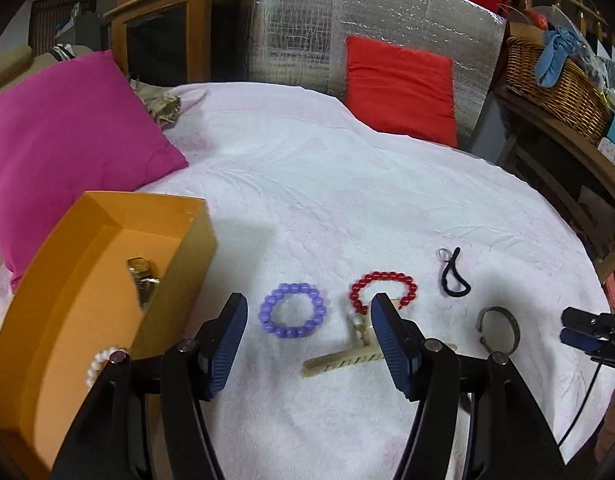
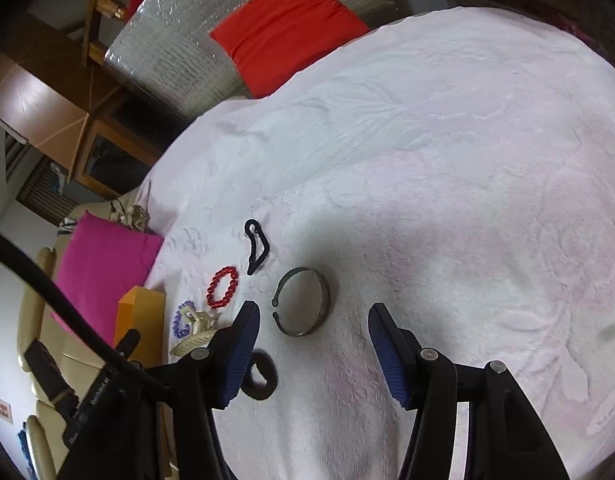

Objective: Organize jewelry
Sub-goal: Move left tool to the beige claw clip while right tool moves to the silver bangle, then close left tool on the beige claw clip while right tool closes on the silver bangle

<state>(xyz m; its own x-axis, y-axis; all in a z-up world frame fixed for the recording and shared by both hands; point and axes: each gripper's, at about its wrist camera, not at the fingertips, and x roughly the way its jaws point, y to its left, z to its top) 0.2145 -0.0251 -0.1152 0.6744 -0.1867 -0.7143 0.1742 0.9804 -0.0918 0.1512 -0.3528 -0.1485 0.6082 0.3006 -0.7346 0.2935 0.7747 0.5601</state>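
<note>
A: Purple bead bracelet [image 1: 293, 311] sits just ahead of my left gripper [image 1: 307, 312], between its two blue pads, nothing pinched. Jaws spread wide.

B: And the red one?

A: Red bead bracelet [image 1: 383, 292] lies right at the tip of the right-hand pad, partly hidden behind it. Cream hair clip [image 1: 339, 360] is under that same pad, touching the red beads. Orange box [image 1: 103, 280] is just left of the tool w/ a gold watch [image 1: 141, 276] inside and a white pearl bracelet [image 1: 101, 364] at its near wall.

B: Right side?

A: Right gripper [image 2: 313, 320] also spread, empty. Metal bangle [image 2: 303, 300] lies just ahead, between the pad tips, not touched. Black hair tie [image 2: 256, 246] is farther out, a bit left. Black scrunchie [image 2: 259, 376] sits beside the left pad, half hidden by it.

B: Surface?

A: All on a white towel [image 2: 447, 200].
</note>
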